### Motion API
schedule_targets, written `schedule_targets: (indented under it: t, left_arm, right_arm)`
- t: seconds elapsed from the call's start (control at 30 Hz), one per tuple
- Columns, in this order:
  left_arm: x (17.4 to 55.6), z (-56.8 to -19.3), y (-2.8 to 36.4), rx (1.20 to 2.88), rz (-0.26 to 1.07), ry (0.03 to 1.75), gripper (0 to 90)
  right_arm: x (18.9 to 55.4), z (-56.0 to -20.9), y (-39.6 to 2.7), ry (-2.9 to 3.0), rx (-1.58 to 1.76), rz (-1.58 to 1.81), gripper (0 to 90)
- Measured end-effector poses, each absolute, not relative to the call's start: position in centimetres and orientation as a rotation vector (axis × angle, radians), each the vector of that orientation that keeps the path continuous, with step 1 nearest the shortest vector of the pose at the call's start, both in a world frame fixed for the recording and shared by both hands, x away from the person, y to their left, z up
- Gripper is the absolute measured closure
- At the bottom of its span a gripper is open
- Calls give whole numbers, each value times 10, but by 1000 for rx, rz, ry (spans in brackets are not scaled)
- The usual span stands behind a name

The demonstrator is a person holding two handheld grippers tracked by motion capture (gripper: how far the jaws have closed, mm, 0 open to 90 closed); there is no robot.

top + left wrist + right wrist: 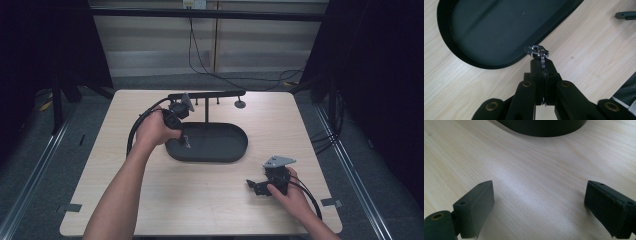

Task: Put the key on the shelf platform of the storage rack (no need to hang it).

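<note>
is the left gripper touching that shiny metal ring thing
Touching. In the left gripper view the left gripper has its jaws shut on the metal key ring, which sticks out past the tips above the black tray rim.

Lab/test rig: black curtains (385,75), loose cables (210,65), lone wood table (210,195).

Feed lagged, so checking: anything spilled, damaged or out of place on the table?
Nothing stands out. The left tool is shut on a keyring at the tray rim; the right tool rests open on the table.
</note>
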State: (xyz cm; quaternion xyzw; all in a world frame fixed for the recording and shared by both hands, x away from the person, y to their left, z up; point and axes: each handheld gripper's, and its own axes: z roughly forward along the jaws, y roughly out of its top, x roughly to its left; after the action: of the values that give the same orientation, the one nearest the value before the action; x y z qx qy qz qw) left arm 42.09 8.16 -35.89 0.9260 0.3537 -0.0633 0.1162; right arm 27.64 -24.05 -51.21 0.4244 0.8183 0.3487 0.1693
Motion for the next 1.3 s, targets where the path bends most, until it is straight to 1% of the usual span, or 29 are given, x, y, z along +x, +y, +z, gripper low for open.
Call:
schedule_targets:
  t: [1.3]
  left_arm:
    - [440, -388, 39, 2749, -146, 980, 887]
  right_arm:
    - [276, -512, -240, 2329, 1203, 991, 88]
